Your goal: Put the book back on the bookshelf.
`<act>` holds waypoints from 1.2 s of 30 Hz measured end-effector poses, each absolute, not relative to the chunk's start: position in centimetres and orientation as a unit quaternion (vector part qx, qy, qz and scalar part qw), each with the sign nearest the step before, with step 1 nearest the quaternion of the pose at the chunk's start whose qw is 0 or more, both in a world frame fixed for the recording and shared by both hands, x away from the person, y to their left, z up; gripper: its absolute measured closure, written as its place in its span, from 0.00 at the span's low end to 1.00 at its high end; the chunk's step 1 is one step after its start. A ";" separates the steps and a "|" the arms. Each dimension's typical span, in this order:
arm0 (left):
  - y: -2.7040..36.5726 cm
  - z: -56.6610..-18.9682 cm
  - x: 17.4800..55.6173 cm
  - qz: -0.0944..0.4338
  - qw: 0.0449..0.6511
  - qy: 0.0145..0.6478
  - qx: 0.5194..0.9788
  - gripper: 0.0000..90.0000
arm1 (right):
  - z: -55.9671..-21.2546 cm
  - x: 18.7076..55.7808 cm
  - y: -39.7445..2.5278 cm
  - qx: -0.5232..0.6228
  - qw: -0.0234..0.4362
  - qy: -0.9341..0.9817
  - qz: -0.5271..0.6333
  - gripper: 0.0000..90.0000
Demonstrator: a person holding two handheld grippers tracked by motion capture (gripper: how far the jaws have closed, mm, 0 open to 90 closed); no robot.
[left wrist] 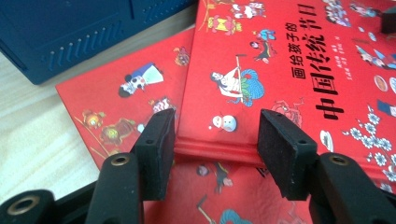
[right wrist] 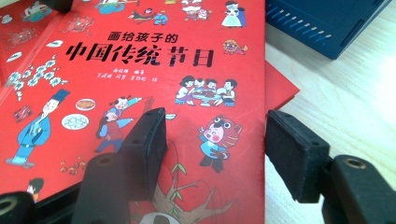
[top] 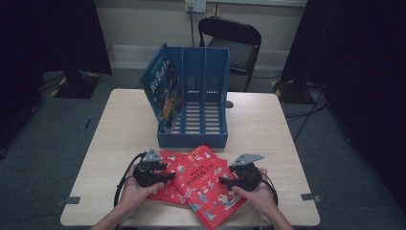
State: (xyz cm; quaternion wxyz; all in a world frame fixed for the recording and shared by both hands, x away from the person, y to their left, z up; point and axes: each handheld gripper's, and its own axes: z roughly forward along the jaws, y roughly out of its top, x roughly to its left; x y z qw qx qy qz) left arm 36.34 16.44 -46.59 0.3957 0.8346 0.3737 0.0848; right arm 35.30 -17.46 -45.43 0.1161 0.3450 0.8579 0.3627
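Two red picture books lie at the table's front. The top red book (top: 207, 184) (left wrist: 280, 70) (right wrist: 140, 60) is turned askew over the lower red book (top: 167, 191) (left wrist: 126, 102) (right wrist: 280, 88). My left gripper (top: 170, 176) (left wrist: 217, 123) is open at the top book's left edge, and that edge runs between its jaws. At the book's right side my right gripper (top: 224, 181) (right wrist: 215, 126) is also open, jaws straddling the cover's edge. Behind them stands a blue three-slot file holder (top: 203, 81) (left wrist: 70, 32) (right wrist: 322, 23), with a blue book (top: 163, 88) leaning in its left slot.
A black chair (top: 234, 43) stands beyond the table's far edge. The wooden table (top: 268, 129) has bare surface left and right of the holder. Cables trail on the floor at right.
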 end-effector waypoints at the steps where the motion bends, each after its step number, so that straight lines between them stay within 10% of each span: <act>1: 16.4 -46.6 36.4 0.084 0.398 0.377 0.832 0.52 | -45.4 35.2 -17.6 0.345 0.116 0.857 0.364 0.44; 36: 16.8 -46.9 33.1 0.066 0.397 0.350 0.846 0.61 | -45.7 33.7 -17.8 0.335 0.106 0.856 0.378 0.46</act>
